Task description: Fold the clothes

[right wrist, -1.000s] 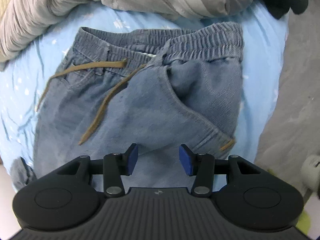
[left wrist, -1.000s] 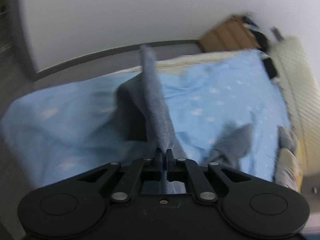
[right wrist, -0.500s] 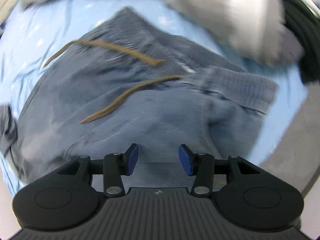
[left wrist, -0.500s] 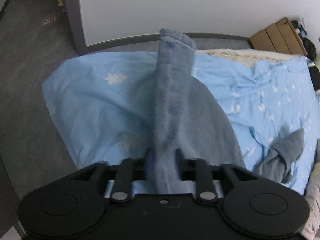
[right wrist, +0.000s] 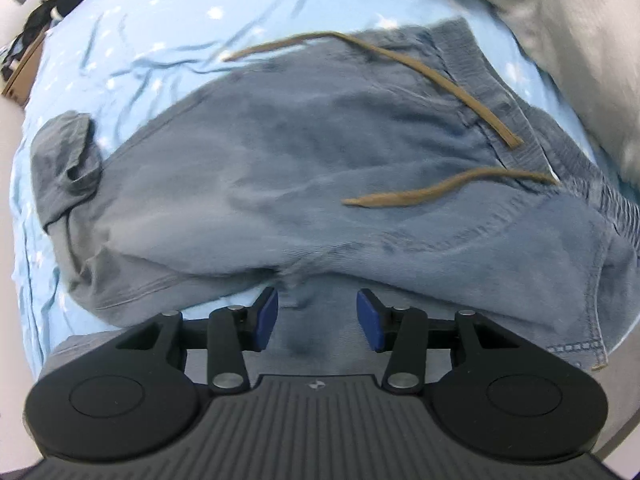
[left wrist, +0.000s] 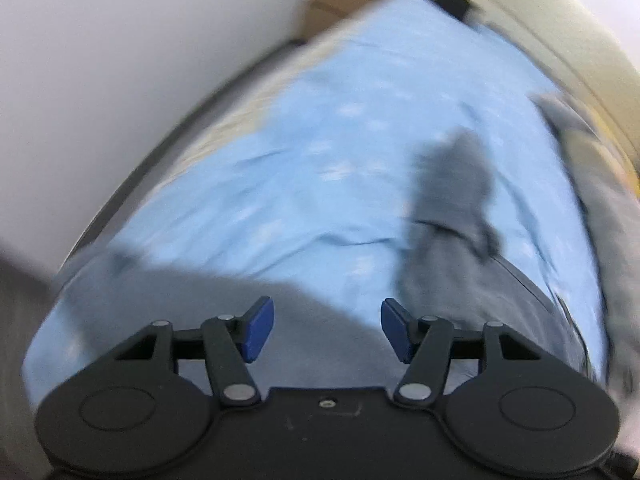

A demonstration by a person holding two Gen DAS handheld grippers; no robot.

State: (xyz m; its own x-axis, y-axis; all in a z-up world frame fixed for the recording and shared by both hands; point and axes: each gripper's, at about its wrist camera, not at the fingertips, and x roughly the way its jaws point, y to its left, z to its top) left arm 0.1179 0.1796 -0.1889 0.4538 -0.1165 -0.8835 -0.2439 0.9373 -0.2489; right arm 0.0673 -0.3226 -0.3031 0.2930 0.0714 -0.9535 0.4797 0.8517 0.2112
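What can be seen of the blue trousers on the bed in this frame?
The blue trousers are faded, denim-like cloth, lying spread and rumpled on the light blue sheet. An elastic ribbed waistband sits at the far right, with two loose tan drawstring ends lying across the front. A curved pocket seam shows at right. One leg end is bunched at left. The grey duvet borders the waistband. The open right gripper hovers over the near edge, gripping nothing.
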